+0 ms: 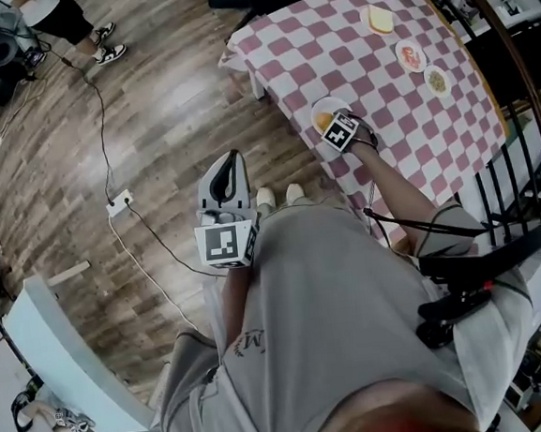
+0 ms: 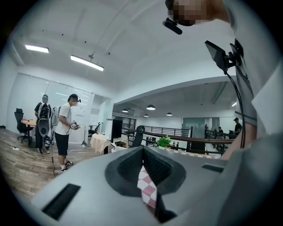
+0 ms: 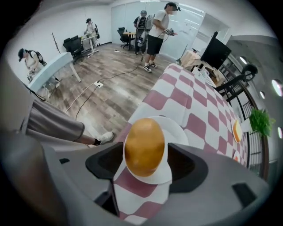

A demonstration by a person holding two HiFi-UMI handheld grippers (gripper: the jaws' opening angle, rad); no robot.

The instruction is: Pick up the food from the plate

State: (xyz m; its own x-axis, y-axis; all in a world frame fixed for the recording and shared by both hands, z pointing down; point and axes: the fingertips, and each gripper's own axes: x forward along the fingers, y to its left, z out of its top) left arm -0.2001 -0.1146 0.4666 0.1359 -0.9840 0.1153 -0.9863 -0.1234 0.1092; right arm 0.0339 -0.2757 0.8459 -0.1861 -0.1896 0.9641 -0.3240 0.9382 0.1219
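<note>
Right gripper point(image 1: 327, 122) straddles oval bun point(image 3: 144, 147), lengthwise along open jaws.

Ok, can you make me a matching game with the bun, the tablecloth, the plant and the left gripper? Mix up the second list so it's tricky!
Things:
1. bun
2. tablecloth
3. plant
4. left gripper

Matches:
A. green
B. over the wooden floor, away from the table
C. golden brown, lying on the white plate
D. pink and white checks

Right pairs: 1-C, 2-D, 3-A, 4-B.
</note>
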